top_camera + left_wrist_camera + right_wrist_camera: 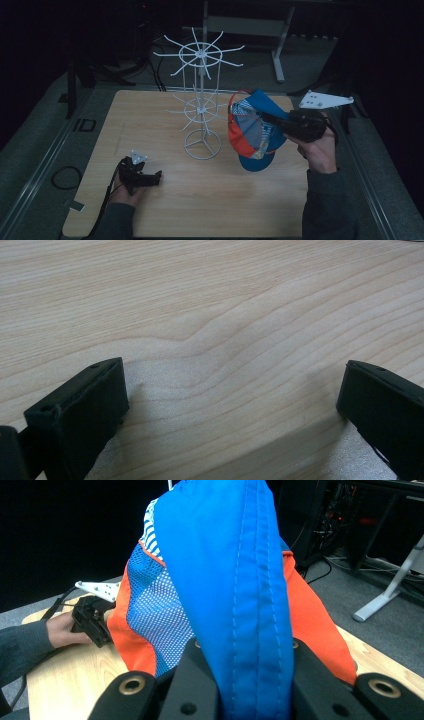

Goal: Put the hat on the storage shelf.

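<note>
Your left gripper (159,176) rests near the bench's (210,210) front left edge, jaws spread over bare wood. Your right gripper (274,121) pinches the cap (252,130) by its blue brim, held above the bench's right side. The cap hangs upright, crown opening facing left toward the white wire rack (201,100) just beside it.

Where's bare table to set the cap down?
Bare wood along the near edge of the table, between the left tool and the right tool. The far-left corner is bare too. It is crowded mid-table, where the cap hangs beside the rack.
</note>
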`<act>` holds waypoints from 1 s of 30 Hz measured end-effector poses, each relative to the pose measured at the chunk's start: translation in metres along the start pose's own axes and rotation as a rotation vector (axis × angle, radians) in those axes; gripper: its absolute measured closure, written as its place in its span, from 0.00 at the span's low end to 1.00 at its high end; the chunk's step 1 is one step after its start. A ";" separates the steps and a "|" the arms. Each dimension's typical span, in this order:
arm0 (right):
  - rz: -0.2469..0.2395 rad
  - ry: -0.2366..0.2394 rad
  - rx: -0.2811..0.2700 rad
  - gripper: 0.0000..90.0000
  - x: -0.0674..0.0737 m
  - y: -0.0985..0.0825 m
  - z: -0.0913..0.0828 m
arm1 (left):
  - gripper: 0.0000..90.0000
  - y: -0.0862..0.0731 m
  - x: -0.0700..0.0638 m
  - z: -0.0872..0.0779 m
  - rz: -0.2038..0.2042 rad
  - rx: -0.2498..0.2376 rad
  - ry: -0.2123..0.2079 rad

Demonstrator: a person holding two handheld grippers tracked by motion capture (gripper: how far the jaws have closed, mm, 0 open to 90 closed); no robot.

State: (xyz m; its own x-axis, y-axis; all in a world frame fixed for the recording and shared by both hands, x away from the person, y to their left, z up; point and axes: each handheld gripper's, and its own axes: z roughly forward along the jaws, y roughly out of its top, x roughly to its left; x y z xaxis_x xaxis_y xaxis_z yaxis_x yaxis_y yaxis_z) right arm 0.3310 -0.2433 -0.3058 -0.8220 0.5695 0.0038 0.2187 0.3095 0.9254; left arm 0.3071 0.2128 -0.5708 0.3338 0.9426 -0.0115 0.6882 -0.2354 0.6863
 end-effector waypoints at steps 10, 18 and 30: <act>-0.002 -0.003 -0.021 0.97 0.000 0.003 -0.003 | 0.00 0.000 0.000 0.000 0.000 0.000 0.000; -0.006 -0.007 -0.040 0.97 0.000 0.006 -0.006 | 0.00 0.000 0.000 0.000 0.000 0.000 0.000; -0.003 -0.017 -0.065 0.96 0.000 0.010 -0.013 | 0.00 0.000 0.000 0.000 0.000 0.000 0.000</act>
State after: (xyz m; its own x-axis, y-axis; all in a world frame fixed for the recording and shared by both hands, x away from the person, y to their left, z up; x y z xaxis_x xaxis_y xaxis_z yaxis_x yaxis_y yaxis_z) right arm 0.3266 -0.2505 -0.2918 -0.8134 0.5816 -0.0051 0.1812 0.2617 0.9480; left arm 0.3071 0.2128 -0.5708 0.3338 0.9426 -0.0114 0.6881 -0.2354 0.6864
